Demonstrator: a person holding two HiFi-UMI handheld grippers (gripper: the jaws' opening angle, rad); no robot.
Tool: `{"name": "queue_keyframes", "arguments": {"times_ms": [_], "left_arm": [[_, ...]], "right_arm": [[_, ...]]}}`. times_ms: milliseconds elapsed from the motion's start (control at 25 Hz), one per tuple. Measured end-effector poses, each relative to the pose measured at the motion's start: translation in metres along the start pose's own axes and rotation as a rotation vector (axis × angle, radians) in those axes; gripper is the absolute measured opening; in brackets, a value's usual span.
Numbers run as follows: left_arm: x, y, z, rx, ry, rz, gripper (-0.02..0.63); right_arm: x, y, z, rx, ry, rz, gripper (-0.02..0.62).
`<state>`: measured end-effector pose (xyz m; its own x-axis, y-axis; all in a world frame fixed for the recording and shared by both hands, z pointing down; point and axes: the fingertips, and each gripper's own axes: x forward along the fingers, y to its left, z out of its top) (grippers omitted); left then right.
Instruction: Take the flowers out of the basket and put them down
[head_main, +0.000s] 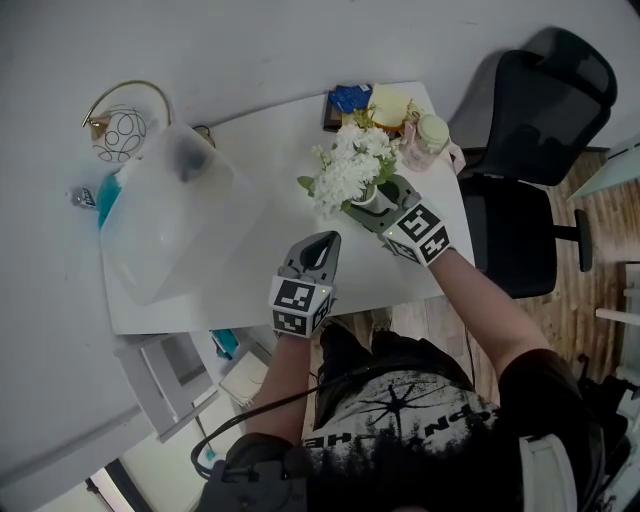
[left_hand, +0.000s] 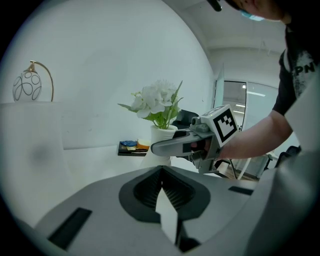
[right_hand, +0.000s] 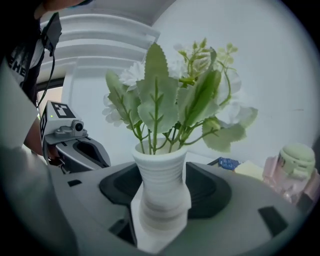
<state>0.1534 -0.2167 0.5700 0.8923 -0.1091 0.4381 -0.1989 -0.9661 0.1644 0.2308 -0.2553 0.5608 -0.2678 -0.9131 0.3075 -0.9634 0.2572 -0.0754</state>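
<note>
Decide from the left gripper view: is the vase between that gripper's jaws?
No: the left gripper has its jaws together with nothing between them, and the vase sits farther off in the right gripper.

Everything I see is lit bright and even, a cool white with a faint teal cast in my left gripper view. In the head view the white table is almost washed out and its shadows are soft. Both gripper views bend at the edges and go black in the corners. At right in my left gripper view the doorway glares. In my right gripper view the vase, low at centre, is blurred, while the leaves above are sharper.
</note>
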Motion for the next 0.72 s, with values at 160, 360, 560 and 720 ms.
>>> {"name": "queue_keyframes", "arguments": {"times_ms": [160,360,560,720], "left_arm": [[0.001,-0.005,0.005,-0.013,-0.009,-0.015,0.011],[0.003,-0.01,0.011,-0.014,-0.02,-0.013,0.011],[0.004,-0.021,0.021,0.003,-0.038,-0.018,0.011],[0.002,-0.033,0.027,0.018,-0.052,-0.023,0.011]], "right_arm": [[-0.002,0.0,-0.004,0.031,0.007,0.007,0.275],[-0.014,0.001,-0.007,0.032,0.018,0.006,0.275],[-0.033,0.002,-0.004,0.017,0.011,0.006,0.274],[-0.054,0.008,-0.003,0.014,-0.003,0.003,0.272]]}}
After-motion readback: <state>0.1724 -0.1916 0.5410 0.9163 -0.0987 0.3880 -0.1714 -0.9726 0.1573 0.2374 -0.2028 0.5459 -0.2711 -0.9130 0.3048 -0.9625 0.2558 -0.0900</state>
